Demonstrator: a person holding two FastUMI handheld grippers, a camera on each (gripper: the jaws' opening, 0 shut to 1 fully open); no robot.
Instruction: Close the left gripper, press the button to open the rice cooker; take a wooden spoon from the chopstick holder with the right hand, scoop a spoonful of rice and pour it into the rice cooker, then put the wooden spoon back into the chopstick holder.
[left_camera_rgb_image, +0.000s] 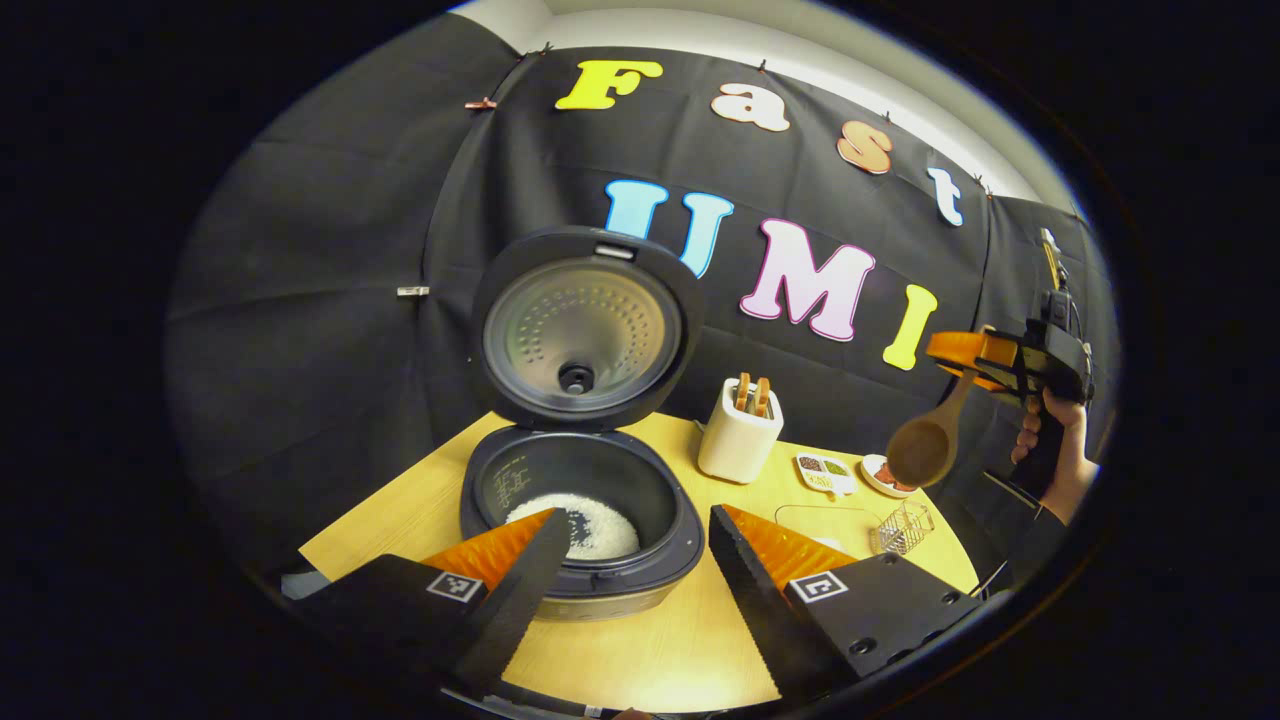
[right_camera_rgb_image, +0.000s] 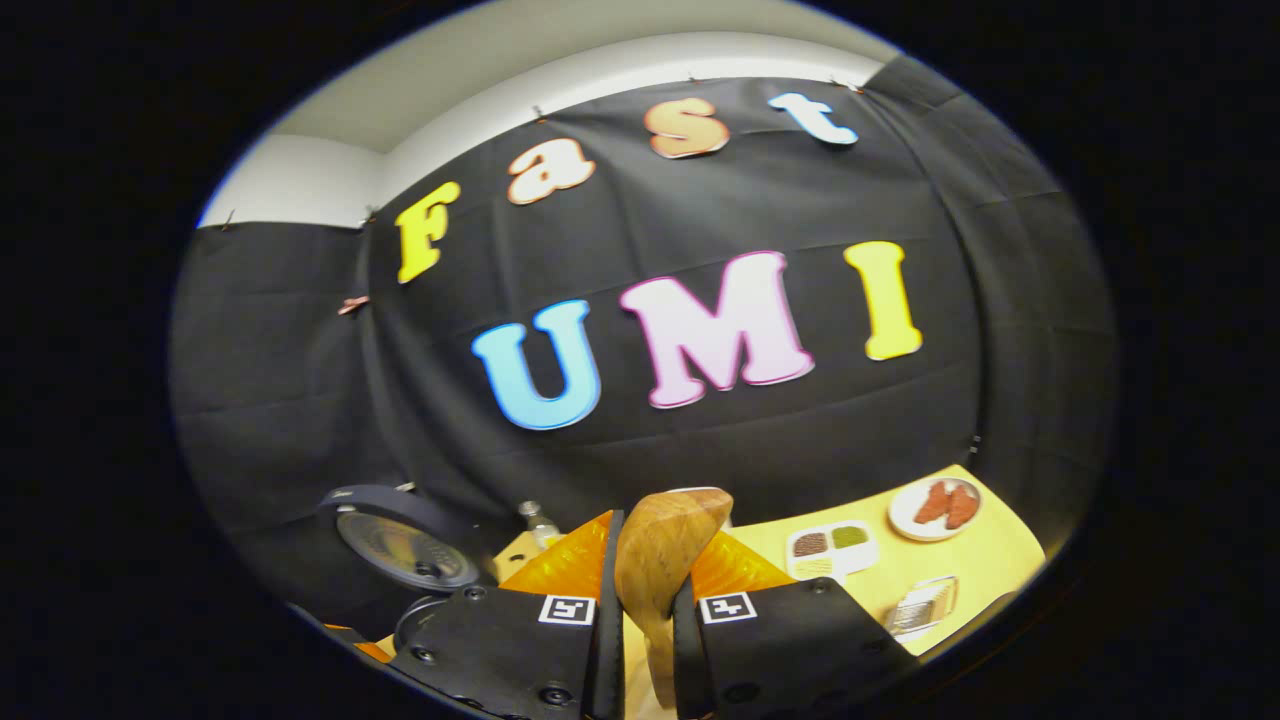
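Wooden spoon (right_camera_rgb_image: 655, 570) is clamped between the right gripper (right_camera_rgb_image: 640, 640) fingers, raised at far right above the table (left_camera_rgb_image: 640, 650). Left gripper (left_camera_rgb_image: 625, 575) hangs spread before the open rice cooker (left_camera_rgb_image: 580, 500). Judged step: return; lower it handle-first, vertical, into the chopstick holder (left_camera_rgb_image: 738, 435).

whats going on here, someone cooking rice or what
A person is working a gripper in each hand at a wooden table. The rice cooker stands with its lid up and some rice in the pot. The right gripper is shut on a wooden spoon, held in the air to the right of the chopstick holder. The left gripper hangs open in front of the cooker.
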